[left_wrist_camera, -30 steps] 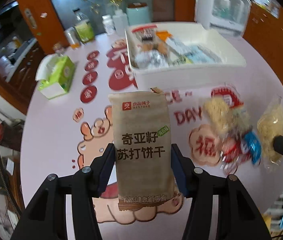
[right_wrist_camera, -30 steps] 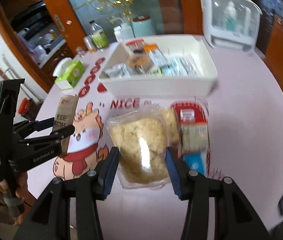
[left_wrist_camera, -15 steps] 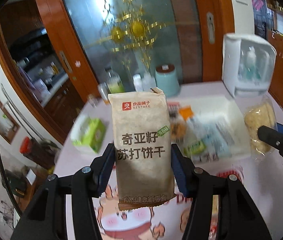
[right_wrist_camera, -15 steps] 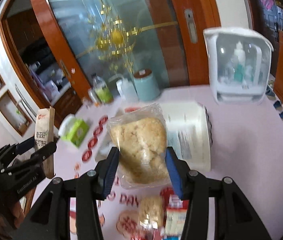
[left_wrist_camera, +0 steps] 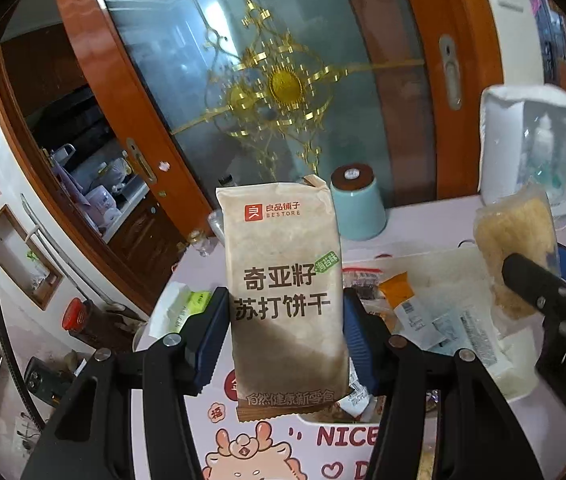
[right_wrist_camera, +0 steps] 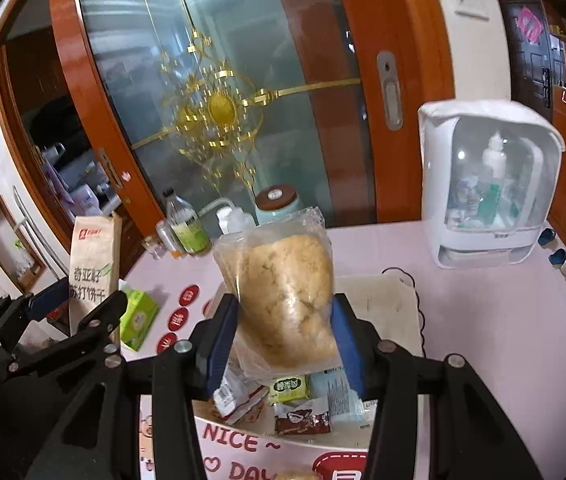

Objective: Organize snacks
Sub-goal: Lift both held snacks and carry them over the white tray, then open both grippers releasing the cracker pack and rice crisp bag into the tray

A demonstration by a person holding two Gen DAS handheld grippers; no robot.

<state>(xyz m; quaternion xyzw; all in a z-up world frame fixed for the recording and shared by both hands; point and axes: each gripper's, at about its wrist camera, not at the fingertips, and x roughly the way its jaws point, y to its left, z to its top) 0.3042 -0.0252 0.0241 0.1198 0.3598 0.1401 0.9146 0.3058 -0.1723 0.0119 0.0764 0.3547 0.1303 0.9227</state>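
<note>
- Left hand-held gripper (left_wrist_camera: 285,334) clamped on cracker packet (left_wrist_camera: 283,280), held upright above the bench.
- Right hand-held gripper (right_wrist_camera: 285,332) clamped on clear snack bag (right_wrist_camera: 283,292), above white bin (right_wrist_camera: 387,300).
- Advice: lower each well inside the bin before releasing; stagger the drops, avoiding collision.

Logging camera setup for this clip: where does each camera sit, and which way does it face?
Left wrist: on the left tongs, facing forward at the gripped brown cracker packet, the white bin and glass door beyond; the right tongs show at right.
Right wrist: on the right tongs, facing the gripped clear bag of puffed snack above the bin; the left tongs show at left.
Shared: both packets, bin, door, white cabinet.
</note>
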